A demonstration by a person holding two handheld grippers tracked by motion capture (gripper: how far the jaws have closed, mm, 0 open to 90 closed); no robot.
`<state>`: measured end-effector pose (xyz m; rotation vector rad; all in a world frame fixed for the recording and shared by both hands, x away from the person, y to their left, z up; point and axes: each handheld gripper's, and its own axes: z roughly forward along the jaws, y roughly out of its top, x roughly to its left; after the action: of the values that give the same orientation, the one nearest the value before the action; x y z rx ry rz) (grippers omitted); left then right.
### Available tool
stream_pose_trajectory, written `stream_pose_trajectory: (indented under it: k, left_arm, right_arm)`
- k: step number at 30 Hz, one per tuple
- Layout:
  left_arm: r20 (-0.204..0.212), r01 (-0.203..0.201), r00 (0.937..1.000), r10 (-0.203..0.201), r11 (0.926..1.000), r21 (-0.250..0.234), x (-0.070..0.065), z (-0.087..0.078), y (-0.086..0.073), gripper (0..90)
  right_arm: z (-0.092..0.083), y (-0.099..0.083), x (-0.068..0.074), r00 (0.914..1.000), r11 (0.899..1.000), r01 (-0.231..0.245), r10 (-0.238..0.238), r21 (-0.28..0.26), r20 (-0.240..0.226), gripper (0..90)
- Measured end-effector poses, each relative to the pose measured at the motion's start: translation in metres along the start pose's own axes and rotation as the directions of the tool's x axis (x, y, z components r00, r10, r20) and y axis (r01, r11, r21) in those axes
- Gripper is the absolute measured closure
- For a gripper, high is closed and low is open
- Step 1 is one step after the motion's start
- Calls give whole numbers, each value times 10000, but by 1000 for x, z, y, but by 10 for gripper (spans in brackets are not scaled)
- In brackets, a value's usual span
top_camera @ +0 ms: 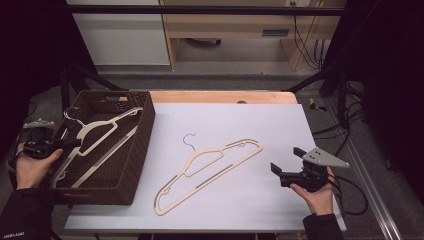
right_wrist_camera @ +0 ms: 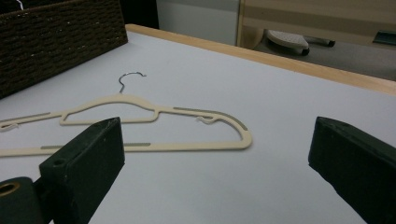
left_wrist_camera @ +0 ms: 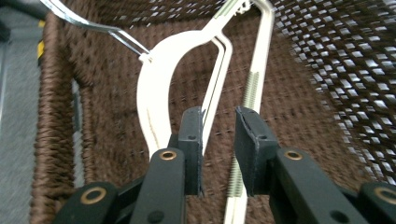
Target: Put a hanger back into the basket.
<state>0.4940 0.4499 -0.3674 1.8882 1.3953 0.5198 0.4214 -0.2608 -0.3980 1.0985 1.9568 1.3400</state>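
Brown woven wicker forms the basket (top_camera: 137,150), the landmark at the near left of the white table top (top_camera: 280,130). Inside the basket lies a cream hanger (top_camera: 95,145), its metal hook (top_camera: 72,116) toward the far left corner. The left gripper (top_camera: 75,143) reaches over the basket's left rim, held in the person's left hand (top_camera: 31,167); from the high view its tips blend with the dark weave. In the left gripper view the jaws stand a little apart over the basket floor, with a narrow gap between the pads (left_wrist_camera: 194,140); the hanger's thin inner bar runs up just beside the left pad, and I cannot tell whether it touches. That view cuts off the hanger's lower end and blurs the basket wall on its right.

Right of the basket, well apart from it, a second cream hanger (top_camera: 210,172) lies flat on the white top, hook (top_camera: 188,139) pointing away from the person. Farther right again, the right gripper (top_camera: 285,162) sits low in the person's right hand (top_camera: 317,192), its jaws spread wide with nothing between them; in the right gripper view they frame the flat hanger's near end.

Beyond the basket a strip of wooden table edge (top_camera: 220,96) shows, then grey floor, pale cabinets (top_camera: 120,35) and hanging cables (top_camera: 305,45). Both sides of the room are dark and hard to make out.
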Motion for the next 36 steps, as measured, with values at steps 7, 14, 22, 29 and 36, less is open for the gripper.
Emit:
stream_pose_trajectory:
  k: [7, 14, 22, 29, 36]
  left_arm:
    - [917, -83, 9956, 209, 9907, -1359, -29, -15, -2, 560]
    - [1692, -416, 9818, 862, 9671, -2511, -71, -20, 0, 407]
    - [2372, -935, 9551, 1772, 9406, -3263, -116, -15, 7, 208]
    - [2734, -1236, 9339, 2303, 9257, -3575, -154, -12, 3, 111]
    - [3189, -1665, 9060, 2783, 9271, -3358, -190, 2, 1, 96]
  right_arm:
    - [2, 3, 3, 10000, 10000, -29, 29, -63, -63, 39]
    - [5, 8, 7, 9999, 9999, 23, -24, -106, -128, 39]
    - [8, 10, 9, 9999, 10000, 30, -31, -80, -139, 37]
    - [11, 14, 10, 9998, 9999, 9, -12, -168, -199, 37]
    - [19, 22, 17, 9995, 9998, 29, -35, -195, -316, 39]
